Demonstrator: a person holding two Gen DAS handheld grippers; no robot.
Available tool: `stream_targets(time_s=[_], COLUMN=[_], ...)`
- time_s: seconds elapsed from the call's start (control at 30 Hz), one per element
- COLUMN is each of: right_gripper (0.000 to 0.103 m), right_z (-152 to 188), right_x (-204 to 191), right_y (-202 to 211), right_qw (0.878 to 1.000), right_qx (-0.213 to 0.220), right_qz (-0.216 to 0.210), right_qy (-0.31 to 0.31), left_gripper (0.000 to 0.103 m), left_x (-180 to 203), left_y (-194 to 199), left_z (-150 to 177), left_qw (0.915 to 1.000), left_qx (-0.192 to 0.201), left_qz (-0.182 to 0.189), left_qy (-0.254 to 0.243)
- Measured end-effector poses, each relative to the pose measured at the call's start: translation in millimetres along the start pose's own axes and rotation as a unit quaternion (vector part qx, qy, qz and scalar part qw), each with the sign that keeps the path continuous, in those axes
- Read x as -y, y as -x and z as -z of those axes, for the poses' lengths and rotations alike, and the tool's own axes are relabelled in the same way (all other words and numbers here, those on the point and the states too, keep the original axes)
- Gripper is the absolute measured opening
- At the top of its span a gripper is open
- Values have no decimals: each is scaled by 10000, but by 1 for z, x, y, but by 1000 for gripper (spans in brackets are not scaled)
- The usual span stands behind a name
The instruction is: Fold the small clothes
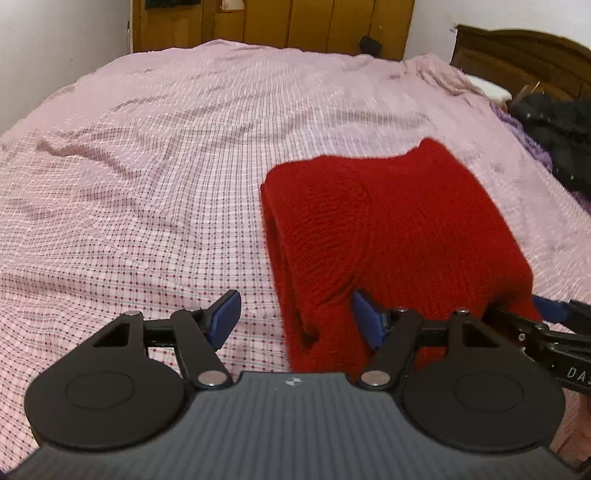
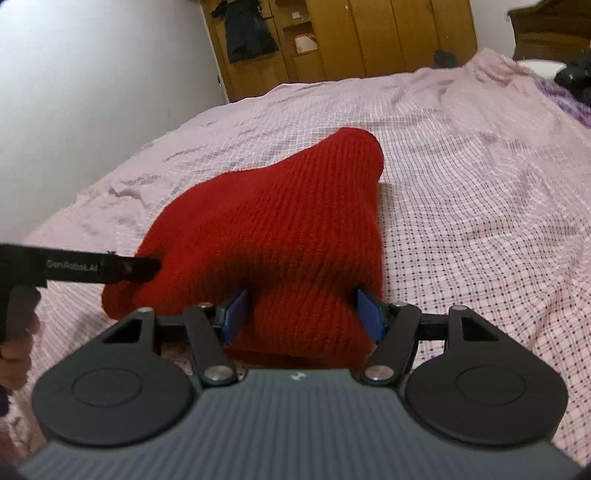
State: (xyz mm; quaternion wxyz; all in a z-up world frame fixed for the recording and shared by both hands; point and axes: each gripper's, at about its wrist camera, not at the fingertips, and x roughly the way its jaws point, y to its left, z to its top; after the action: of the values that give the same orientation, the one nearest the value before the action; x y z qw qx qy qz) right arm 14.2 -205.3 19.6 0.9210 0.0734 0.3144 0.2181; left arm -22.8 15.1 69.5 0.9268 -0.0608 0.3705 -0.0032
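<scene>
Right gripper (image 2: 302,314) clamped on red knit (image 2: 273,221); left gripper (image 1: 295,317) apart, one pad under the edge. Risked fold slumping w/ uneven lift.

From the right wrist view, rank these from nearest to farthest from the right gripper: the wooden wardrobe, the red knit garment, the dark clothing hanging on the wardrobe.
1. Red knit garment, between the right gripper fingers.
2 and 3. Wooden wardrobe and dark clothing, upper left, beyond the bed; too close to call.
</scene>
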Motion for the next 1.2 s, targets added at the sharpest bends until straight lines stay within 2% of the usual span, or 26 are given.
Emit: stream_targets(time_s=[0.1,0.17,0.23,0.4,0.47,0.53,0.6,0.67,0.73,0.83,1.2], right_gripper=[67,72,81,81,81,81,81,82,86,91,92], right_z=[-5,-6,-4,15,25,31,34,37,37,40,43], right_x=[0,-2,-5,-12,-11,-10,-10,-10,-11,-11,-6], right_y=[10,19,23,25,19,12,9,4,1,-2,-2], right_qw=[9998,9994,9989,9963,9944,9925,9915,9906,9905,9912,9924], right_qx=[-5,-88,-182,-413,-516,-636,-693,-740,-743,-744,-703], right_qz=[81,204,367,750,896,1013,1063,1108,1118,1064,1004], right_qy=[-185,-260,-223,121,213,241,292,313,296,248,124], left_gripper=[75,82,87,94,98,98,98,98,98,100,100], left_x=[4,8,12,22,29,35,38,39,42,47,51], left_y=[15,22,31,39,34,20,4,-4,-7,-10,-13], left_z=[-2,-2,2,22,30,37,44,49,50,50,49], left_qw=[9998,9997,9997,9999,9998,9989,9978,9975,9978,9970,9964], left_qx=[75,45,24,-49,-172,-426,-583,-567,-454,-495,-512], left_qz=[77,114,133,119,99,-93,-229,-373,-464,-577,-653], left_qy=[182,228,217,100,-15,-150,-207,-171,-152,-160,-174])
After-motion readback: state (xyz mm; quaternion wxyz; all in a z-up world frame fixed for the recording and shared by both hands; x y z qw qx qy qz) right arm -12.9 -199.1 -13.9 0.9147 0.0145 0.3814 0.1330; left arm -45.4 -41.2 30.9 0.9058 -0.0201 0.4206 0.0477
